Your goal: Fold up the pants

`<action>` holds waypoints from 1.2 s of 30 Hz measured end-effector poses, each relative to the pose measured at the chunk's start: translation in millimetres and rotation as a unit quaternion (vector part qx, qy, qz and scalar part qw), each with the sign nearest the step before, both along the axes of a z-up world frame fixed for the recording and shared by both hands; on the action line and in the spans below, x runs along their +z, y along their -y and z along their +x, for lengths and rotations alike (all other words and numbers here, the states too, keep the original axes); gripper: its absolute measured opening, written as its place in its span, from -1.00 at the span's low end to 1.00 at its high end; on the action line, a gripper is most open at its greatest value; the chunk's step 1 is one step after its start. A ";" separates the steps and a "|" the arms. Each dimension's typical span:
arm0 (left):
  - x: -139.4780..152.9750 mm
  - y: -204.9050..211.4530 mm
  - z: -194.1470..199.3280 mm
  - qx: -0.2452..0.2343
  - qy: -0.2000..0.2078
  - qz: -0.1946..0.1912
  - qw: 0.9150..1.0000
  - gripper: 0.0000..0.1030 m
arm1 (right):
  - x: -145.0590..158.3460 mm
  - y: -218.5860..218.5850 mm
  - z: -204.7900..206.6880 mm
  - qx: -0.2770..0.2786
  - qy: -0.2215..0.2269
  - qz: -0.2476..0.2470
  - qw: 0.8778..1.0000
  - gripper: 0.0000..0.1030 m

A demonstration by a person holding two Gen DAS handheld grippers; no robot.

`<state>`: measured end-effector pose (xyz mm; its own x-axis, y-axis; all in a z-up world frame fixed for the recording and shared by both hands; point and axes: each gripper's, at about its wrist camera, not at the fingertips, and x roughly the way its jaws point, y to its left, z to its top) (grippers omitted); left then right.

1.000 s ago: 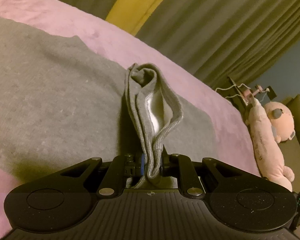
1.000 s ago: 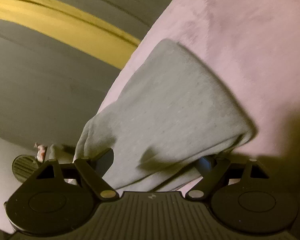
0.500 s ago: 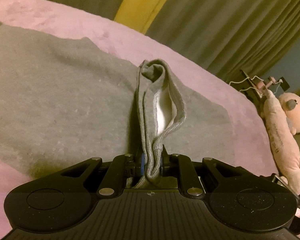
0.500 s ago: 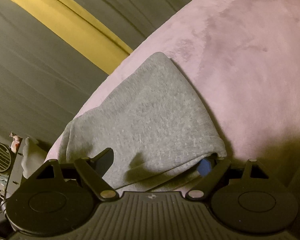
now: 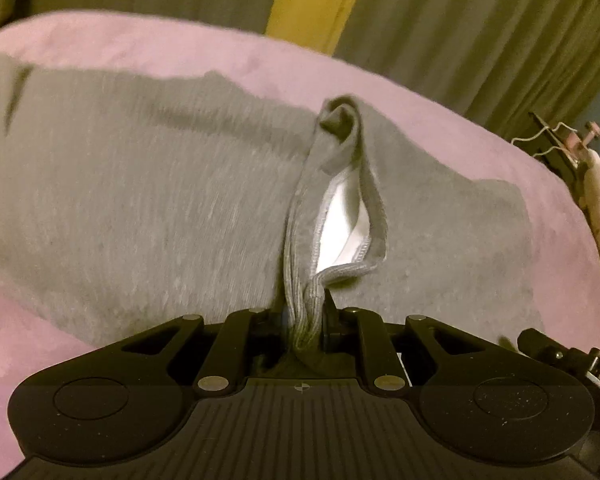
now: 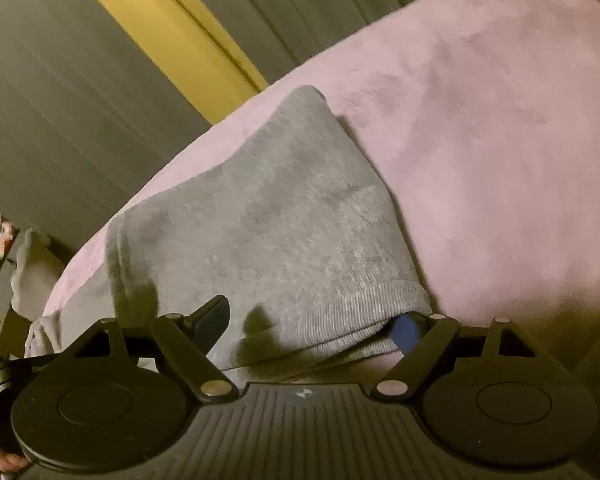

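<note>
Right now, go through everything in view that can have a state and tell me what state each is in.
Left gripper: shut on the pants' ribbed edge.
Right gripper: open wide, pants fabric lying between its jaws, not pinched.
Gray pants: folded, flat on the blanket, one edge lifted.
Pink blanket: spread smooth under the pants.
Curtains: drawn.
</note>
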<state>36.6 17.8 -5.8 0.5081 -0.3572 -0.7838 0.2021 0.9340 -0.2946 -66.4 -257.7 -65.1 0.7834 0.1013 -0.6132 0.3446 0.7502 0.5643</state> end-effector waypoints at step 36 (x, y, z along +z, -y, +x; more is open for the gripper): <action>14.9 -21.6 11.8 0.093 0.069 0.099 0.988 0.72 | 55.9 -35.2 4.6 0.121 0.045 -0.087 0.988 0.84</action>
